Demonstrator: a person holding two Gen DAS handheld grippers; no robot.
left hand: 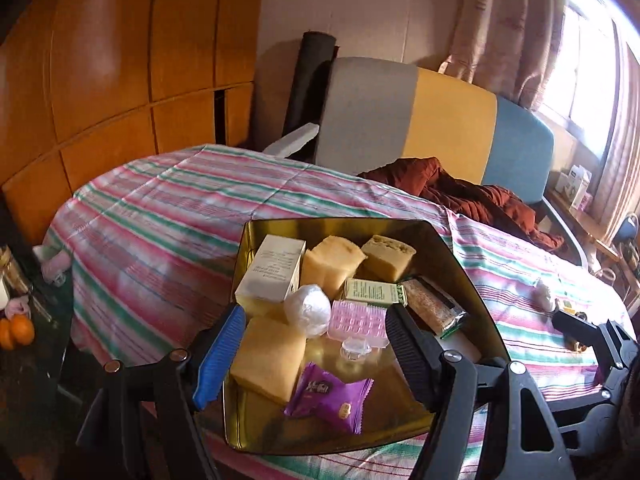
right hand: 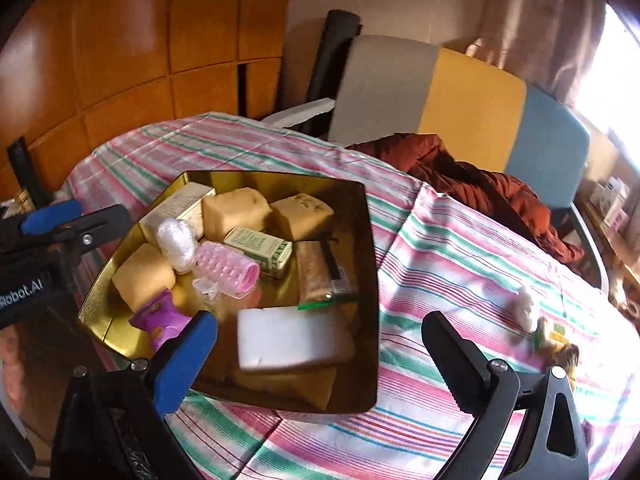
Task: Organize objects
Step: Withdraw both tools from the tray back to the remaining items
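Observation:
A gold tin box sits on the striped tablecloth. It holds several yellow sponges, a pink hair roller, a purple snack packet, a white block, small cartons and a wrapped bar. My left gripper is open and empty, its fingers over the tin's near side. My right gripper is open and empty above the tin's near right corner. A white wad and a small green packet lie on the cloth to the right.
The table with the striped cloth has a rust-red jacket at its far edge, before a grey, yellow and blue chair back. Oranges sit at far left. Wooden cabinets stand behind.

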